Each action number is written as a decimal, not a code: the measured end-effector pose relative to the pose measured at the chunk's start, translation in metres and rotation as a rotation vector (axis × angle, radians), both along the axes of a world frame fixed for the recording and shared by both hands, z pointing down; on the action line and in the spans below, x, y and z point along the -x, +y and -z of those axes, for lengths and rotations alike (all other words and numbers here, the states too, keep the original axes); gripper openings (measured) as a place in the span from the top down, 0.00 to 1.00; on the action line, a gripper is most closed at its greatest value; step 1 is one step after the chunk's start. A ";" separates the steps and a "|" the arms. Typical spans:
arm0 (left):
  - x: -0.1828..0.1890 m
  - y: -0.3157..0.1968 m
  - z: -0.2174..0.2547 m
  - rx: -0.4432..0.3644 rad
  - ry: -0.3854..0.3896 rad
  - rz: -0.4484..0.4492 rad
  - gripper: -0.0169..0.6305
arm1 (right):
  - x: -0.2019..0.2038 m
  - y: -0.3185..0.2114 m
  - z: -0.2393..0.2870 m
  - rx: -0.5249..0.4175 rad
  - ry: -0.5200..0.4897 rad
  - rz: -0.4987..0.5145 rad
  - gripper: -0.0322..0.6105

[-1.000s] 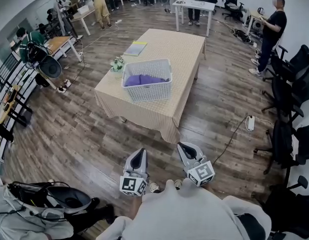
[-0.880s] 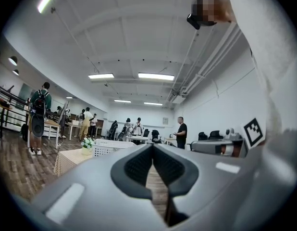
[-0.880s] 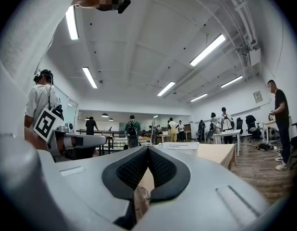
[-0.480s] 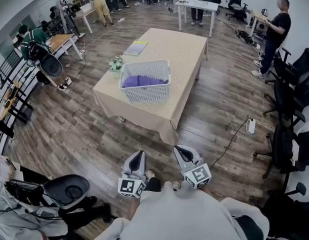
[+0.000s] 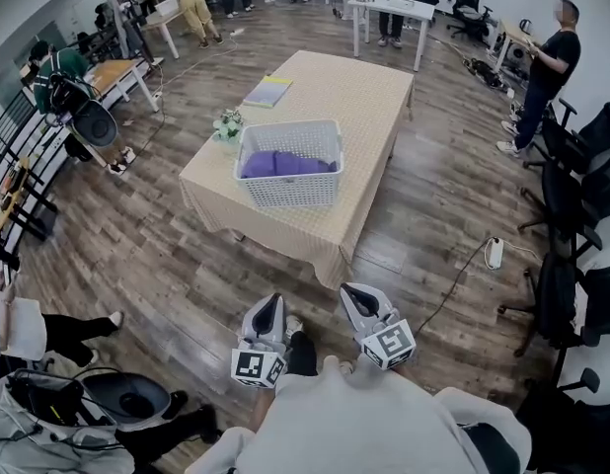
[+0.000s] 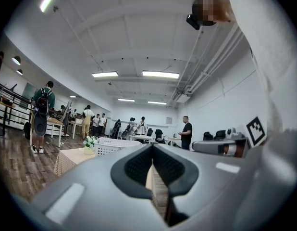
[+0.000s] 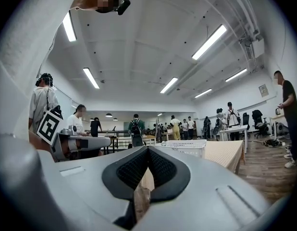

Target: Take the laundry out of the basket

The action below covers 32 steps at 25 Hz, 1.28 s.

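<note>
While purple laundry (image 5: 285, 163) lies in the basket (image 5: 289, 190) on the table (image 5: 359, 92), the left gripper (image 5: 270, 306) and right gripper (image 5: 354, 296) (both well short of it) are clenched on nothing.

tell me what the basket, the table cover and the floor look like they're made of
The basket looks like white moulded plastic, matt; its walls are a lattice of small holes. The table cover is likely woven cloth, beige, matt; it drapes over the edges in soft folds. The floor is wood-look planks, grey-brown, slight sheen; real wood or laminate can't be told.
</note>
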<state>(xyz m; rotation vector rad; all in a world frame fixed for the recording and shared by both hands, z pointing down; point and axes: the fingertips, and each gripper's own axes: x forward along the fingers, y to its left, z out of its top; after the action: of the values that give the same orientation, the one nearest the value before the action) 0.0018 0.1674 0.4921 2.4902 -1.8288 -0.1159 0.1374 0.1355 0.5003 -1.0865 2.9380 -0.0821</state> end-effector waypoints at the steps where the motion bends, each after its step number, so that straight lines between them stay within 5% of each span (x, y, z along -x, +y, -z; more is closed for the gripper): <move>1: 0.005 -0.009 0.000 -0.002 0.002 -0.002 0.96 | 0.004 -0.008 -0.001 0.001 0.001 -0.003 0.95; 22: 0.149 -0.187 0.025 -0.047 0.028 -0.032 0.96 | 0.139 -0.184 0.029 -0.025 0.040 -0.060 0.95; 32: 0.181 -0.214 0.021 -0.029 0.032 -0.077 0.96 | 0.153 -0.210 0.024 -0.017 0.064 -0.156 0.95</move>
<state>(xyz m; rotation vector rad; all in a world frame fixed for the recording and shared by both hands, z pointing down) -0.1797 -0.0462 0.4712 2.5586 -1.7291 -0.1790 -0.0155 -0.0741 0.4759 -1.3360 2.8898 -0.0216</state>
